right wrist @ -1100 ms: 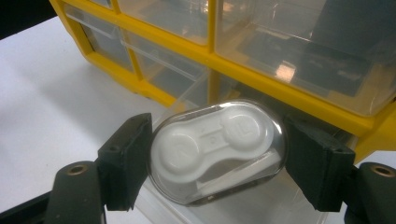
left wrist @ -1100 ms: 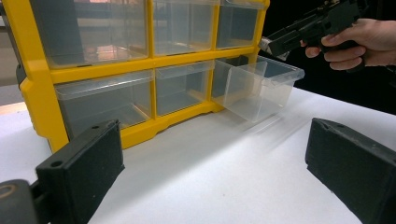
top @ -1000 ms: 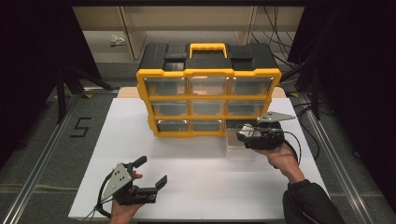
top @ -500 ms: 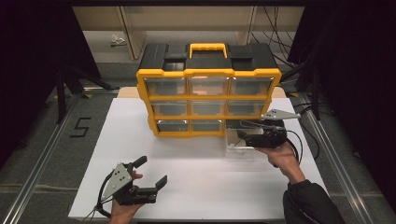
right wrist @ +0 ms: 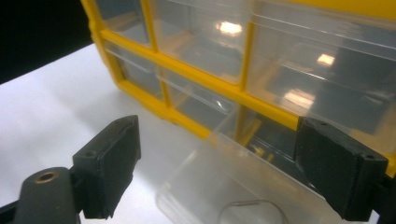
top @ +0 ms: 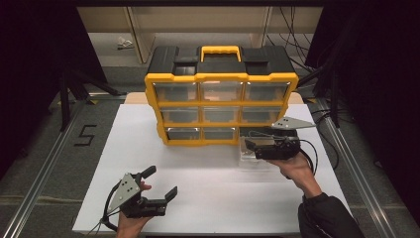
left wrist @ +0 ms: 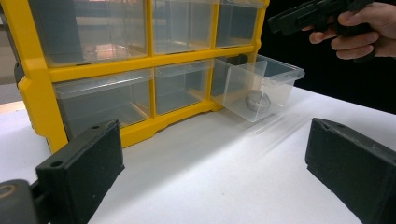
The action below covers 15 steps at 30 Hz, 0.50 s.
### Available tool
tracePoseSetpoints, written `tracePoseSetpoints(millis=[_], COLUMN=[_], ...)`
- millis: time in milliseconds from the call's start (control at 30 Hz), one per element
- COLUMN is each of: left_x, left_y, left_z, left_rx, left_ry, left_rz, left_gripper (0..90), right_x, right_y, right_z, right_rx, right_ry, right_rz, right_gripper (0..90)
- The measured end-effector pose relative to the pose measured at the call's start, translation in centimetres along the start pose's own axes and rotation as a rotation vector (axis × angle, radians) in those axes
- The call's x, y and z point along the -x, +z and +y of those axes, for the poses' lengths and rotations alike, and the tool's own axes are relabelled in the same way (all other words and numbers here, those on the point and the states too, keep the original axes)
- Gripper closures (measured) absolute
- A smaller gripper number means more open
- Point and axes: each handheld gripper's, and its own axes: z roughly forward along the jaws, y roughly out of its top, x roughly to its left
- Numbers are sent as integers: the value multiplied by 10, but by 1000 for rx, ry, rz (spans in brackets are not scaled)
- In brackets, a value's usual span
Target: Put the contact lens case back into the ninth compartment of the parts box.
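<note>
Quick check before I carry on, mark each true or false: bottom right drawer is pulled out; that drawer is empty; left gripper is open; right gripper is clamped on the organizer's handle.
1. The bottom right drawer of the yellow organizer is pulled out. True.
2. That drawer is empty. False: a small round metal piece lies in it.
3. The left gripper is open. True.
4. The right gripper is clamped on the organizer's handle. False: it is open, over the pulled-out drawer.
</note>
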Motion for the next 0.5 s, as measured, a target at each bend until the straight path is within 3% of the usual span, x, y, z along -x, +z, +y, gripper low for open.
tracePoseSetpoints(millis=[367, 500], left_x=[0, 0], left_y=[0, 0], left_z=[0, 0], left_rx=[0, 0], left_ry=[-2, -2], left_rz=[-1, -1], left_gripper=[37, 37], right_x=[-21, -28], right_y=[-8, -9], right_z=[8, 8], right_rx=[58, 86], right_ry=[-24, -7], right_rz=[81, 107], right_gripper=[100, 99])
